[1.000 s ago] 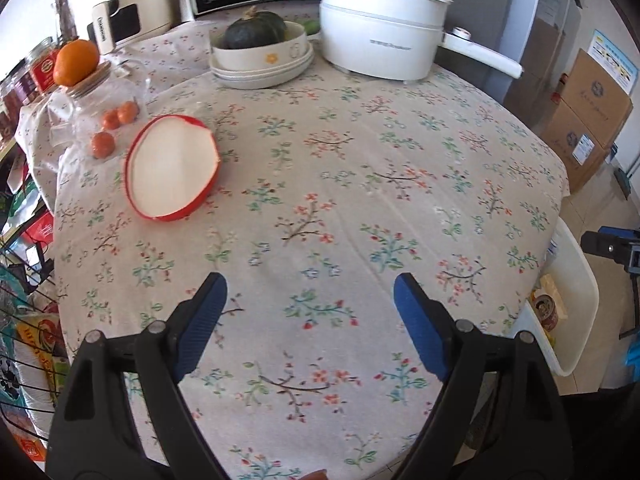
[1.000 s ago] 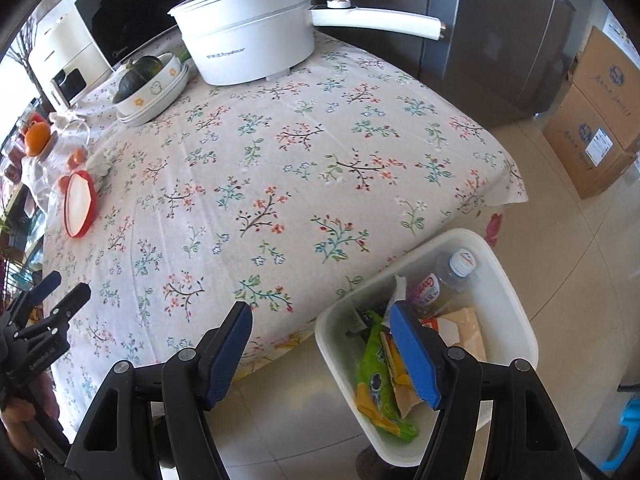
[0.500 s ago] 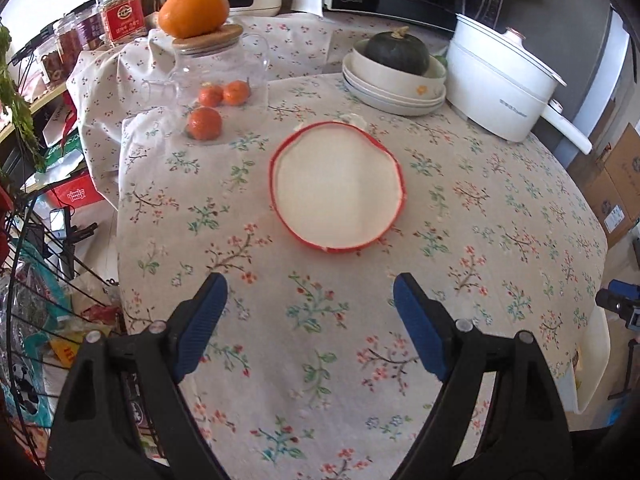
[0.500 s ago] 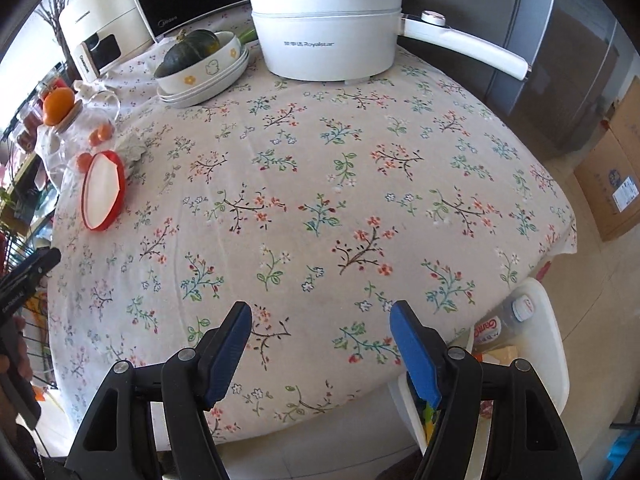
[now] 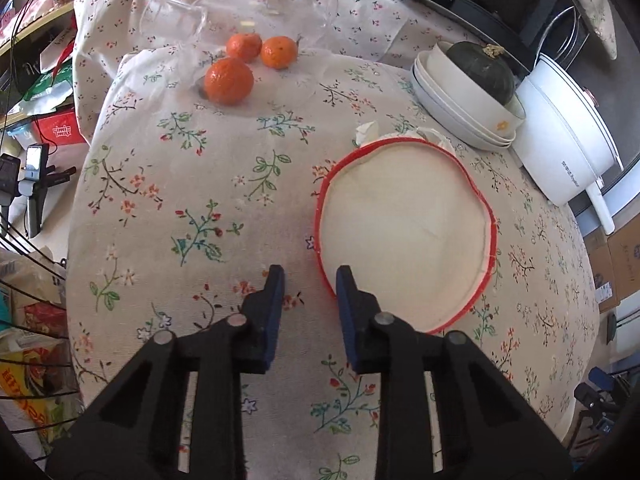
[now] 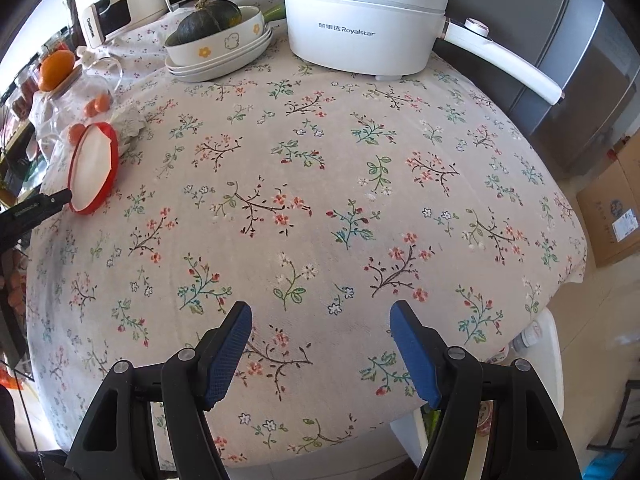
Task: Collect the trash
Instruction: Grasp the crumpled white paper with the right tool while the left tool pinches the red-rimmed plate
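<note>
Right wrist: floral tablecloth (image 6: 320, 200), fridge (image 6: 580, 80) behind.

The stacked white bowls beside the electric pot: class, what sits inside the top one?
The top bowl of the stack holds a dark green squash with its stem up. The squash covers the bowl's bottom, so anything beneath it cannot be seen.

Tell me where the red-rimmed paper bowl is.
The red-rimmed paper bowl lies on the tablecloth right of the left gripper, near the stacked white dishes.
</note>
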### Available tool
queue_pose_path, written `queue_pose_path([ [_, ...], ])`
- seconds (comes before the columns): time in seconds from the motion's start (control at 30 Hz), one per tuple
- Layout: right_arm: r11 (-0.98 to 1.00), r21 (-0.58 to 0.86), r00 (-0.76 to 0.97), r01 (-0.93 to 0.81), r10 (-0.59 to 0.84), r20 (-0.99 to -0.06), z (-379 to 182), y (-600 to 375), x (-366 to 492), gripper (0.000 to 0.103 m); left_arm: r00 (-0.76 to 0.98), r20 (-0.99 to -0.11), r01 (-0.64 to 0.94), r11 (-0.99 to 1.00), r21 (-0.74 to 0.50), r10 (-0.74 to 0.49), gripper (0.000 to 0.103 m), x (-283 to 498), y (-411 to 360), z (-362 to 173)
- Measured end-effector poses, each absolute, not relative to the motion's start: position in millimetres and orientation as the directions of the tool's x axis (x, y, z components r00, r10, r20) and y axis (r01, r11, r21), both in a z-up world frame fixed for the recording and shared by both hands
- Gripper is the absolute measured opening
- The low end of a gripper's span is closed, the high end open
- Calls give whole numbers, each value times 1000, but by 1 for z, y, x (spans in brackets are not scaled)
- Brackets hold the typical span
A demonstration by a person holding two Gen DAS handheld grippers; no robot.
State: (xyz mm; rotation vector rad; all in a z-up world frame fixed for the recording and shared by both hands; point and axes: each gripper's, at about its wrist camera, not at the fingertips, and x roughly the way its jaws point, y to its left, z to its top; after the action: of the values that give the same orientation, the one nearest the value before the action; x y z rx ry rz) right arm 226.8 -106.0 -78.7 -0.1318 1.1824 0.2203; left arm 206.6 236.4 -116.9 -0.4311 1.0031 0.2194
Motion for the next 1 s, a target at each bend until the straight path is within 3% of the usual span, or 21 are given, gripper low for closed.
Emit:
queue_pose_path([
  [0.13,969,9,362,-248,102,-927,-78,-104,224,73,514,-857,-371,906,-202,19,5,209,223,-115],
  [0.2,968,4,363,-253,99,-926,-78,-104,222,73,513,-858,-364,914,-182,34,2,207,217,-112],
  [0.63,956,41,369,-290,151,-917,-64,-80,218,73,496,-853,-374,926,-43,161,2,153,232,-66],
  [1.0,886,124,433,-447,336,-836,-54,55,268,73,446,-850,-498,867,23,279,2,131,281,-63],
])
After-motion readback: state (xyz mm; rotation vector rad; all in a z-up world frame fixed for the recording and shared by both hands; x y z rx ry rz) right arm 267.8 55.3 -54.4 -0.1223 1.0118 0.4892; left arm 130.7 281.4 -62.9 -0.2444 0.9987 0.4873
